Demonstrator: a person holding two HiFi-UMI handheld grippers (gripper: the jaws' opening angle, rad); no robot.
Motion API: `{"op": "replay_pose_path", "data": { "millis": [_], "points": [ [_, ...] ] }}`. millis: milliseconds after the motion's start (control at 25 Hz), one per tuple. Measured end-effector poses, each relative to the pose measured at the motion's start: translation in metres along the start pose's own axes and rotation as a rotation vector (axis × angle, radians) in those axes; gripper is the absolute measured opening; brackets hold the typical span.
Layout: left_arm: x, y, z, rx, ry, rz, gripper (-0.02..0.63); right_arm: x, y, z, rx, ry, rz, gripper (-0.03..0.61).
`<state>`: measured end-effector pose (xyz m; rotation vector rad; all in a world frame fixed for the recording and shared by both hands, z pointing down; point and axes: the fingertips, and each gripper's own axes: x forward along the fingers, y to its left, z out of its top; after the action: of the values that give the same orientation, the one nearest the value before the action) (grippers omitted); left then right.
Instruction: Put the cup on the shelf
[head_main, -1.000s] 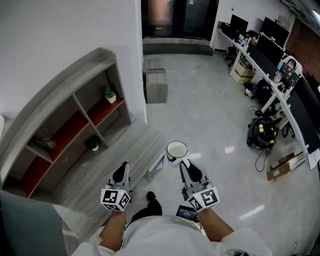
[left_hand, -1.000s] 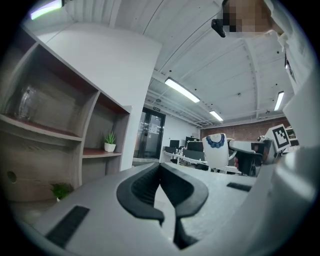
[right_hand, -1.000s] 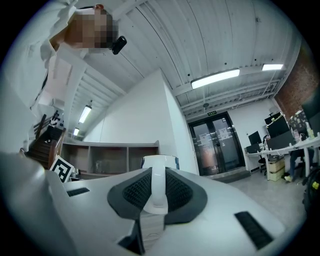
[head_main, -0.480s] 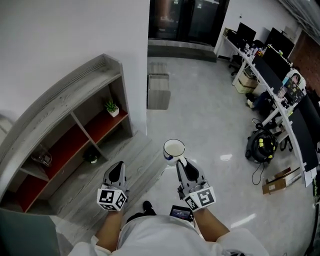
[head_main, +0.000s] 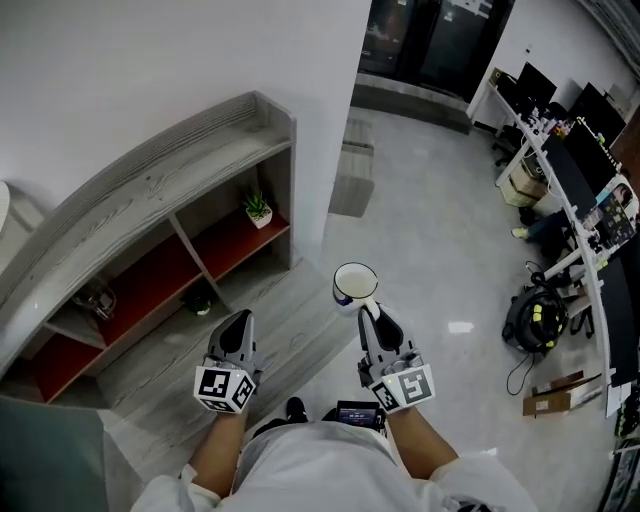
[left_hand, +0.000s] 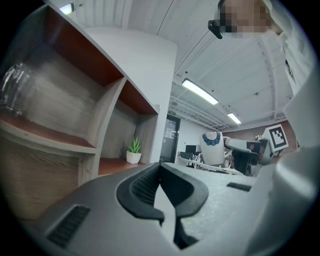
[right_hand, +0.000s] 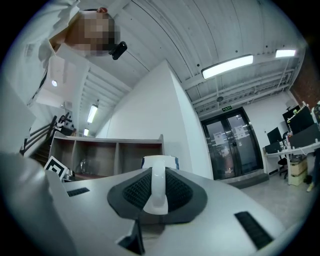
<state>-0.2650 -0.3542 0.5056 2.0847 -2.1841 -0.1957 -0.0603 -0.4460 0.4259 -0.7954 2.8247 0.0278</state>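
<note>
A white cup (head_main: 354, 283) with a blue band hangs upright over the floor, in front of the grey wooden shelf (head_main: 150, 190) with red back panels. My right gripper (head_main: 372, 318) is shut on the cup's handle. In the right gripper view the white handle (right_hand: 158, 192) sits squeezed between the dark pads, and the cup body (right_hand: 159, 161) shows just beyond my right gripper (right_hand: 158, 172), with the shelf (right_hand: 110, 150) behind it. My left gripper (head_main: 234, 340) hovers near the shelf's lower ledge, shut with nothing in it. In its own view the left gripper (left_hand: 160, 167) has its tips together beside the shelf (left_hand: 60, 145).
A small potted plant (head_main: 258, 208) stands in the upper right compartment, a clear glass item (head_main: 95, 298) in the left one, a dark little plant (head_main: 198, 300) lower down. A grey box (head_main: 352, 180) stands past the shelf's end. Desks with monitors (head_main: 570, 170) and a bag (head_main: 535, 318) line the right.
The shelf has come nearer and more toward the middle of the head view. Both grippers keep their places in front of the person, and the cup stays in the right one.
</note>
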Motion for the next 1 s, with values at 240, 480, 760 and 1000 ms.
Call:
{"op": "replay_pose_path", "data": {
  "millis": [240,480,760,1000],
  "points": [
    [-0.013,0.031,0.002,-0.003,-0.010,0.119,0.009,0.040,0.003,-0.007,0.022,-0.005,0.092,0.075],
    [-0.023,0.057,0.005,-0.006,-0.019,0.261,0.009,0.082,0.003,-0.016,0.054,-0.025,0.200,0.075],
    [-0.023,0.070,0.013,0.013,-0.026,0.382,0.009,0.133,0.008,-0.031,0.110,-0.014,0.347,0.075],
    [-0.028,0.072,0.021,0.018,-0.041,0.475,0.009,0.164,0.017,-0.041,0.143,-0.006,0.442,0.075]
  ]
}}
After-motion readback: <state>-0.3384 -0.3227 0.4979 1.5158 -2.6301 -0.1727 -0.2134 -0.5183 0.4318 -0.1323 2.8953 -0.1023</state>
